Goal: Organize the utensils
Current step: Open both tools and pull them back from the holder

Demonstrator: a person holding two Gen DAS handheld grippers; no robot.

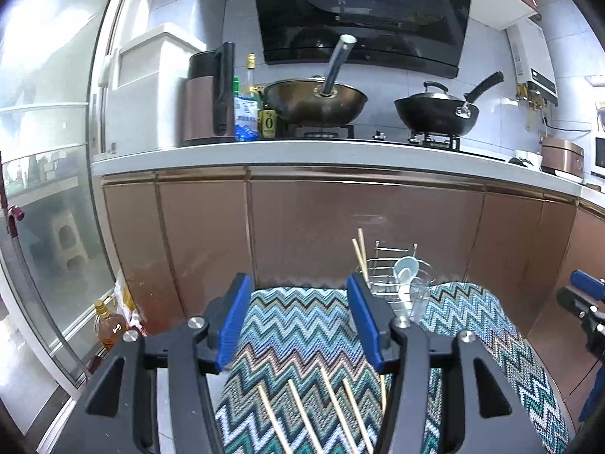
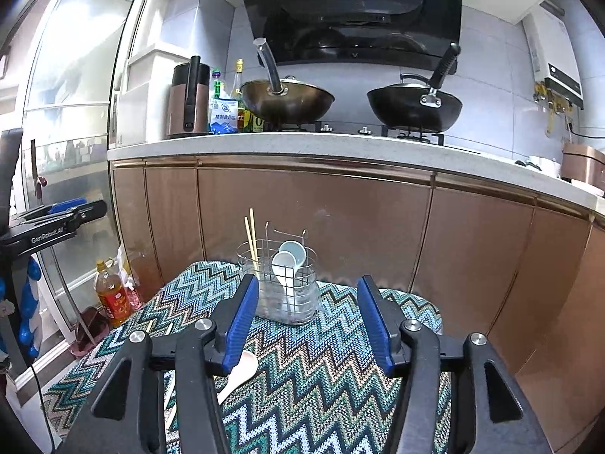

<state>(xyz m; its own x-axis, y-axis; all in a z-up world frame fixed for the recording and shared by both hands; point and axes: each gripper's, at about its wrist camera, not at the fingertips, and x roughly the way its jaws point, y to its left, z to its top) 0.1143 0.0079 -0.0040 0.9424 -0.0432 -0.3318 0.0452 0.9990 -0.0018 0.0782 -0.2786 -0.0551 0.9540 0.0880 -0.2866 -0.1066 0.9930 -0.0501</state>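
Observation:
A wire utensil holder (image 2: 283,287) stands at the far side of a zigzag-patterned cloth (image 2: 321,386). It holds two chopsticks (image 2: 251,238) and two white spoons (image 2: 289,257). My right gripper (image 2: 308,321) is open just short of the holder, with nothing between its pads. A white spoon (image 2: 238,374) lies on the cloth under its left finger. In the left wrist view, my left gripper (image 1: 298,317) is open and empty over several loose chopsticks (image 1: 302,412) lying on the cloth. The holder (image 1: 401,283) sits beyond its right finger.
Brown cabinet doors (image 2: 314,227) rise right behind the cloth-covered table. Above them a counter (image 2: 302,143) carries two woks, a kettle and bottles. An oil bottle (image 2: 113,295) stands on the floor at the left, by a glass sliding door (image 1: 45,189).

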